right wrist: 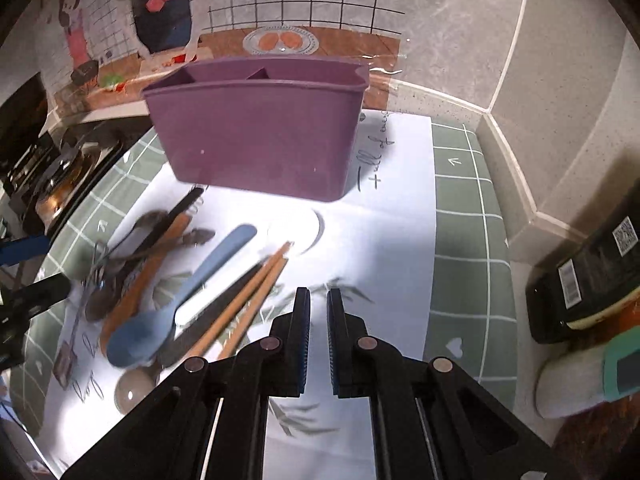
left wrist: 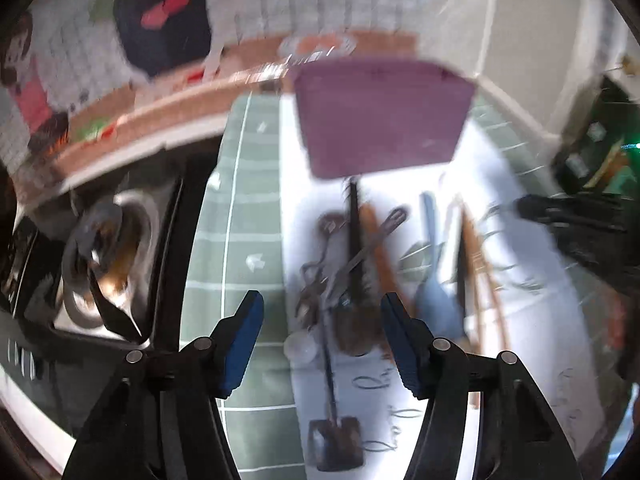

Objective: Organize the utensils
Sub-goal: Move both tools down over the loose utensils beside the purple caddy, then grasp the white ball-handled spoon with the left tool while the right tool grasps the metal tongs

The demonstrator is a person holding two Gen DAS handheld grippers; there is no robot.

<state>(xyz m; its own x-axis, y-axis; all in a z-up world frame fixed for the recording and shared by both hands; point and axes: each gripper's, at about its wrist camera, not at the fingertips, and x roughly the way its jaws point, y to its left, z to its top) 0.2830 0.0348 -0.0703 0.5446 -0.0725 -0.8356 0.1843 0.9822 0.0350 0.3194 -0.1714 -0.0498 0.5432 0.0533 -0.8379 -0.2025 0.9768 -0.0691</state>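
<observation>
A purple divided utensil holder (right wrist: pixel 260 136) stands upright at the back of a white paper sheet (right wrist: pixel 380 240). In front of it lies a loose pile of utensils: a blue spoon (right wrist: pixel 188 292), wooden chopsticks (right wrist: pixel 248 300), a brown wooden handle (right wrist: pixel 140 276) and dark metal pieces. My right gripper (right wrist: pixel 319 292) hovers over bare paper to the right of the chopsticks, shut with nothing between its fingers. My left gripper (left wrist: pixel 322 298) is open above the pile, with a black-handled tool (left wrist: pixel 353 232) and a dark spoon bowl (left wrist: pixel 356 332) showing between its fingers, untouched. The left wrist view is blurred.
A green grid mat (right wrist: pixel 468 240) lies under the paper. A stove with a metal pot (left wrist: pixel 108 248) is to the left. At the right stand a black labelled box (right wrist: pixel 588 280) and a white-and-teal object (right wrist: pixel 592 376). A wall corner closes off the back right.
</observation>
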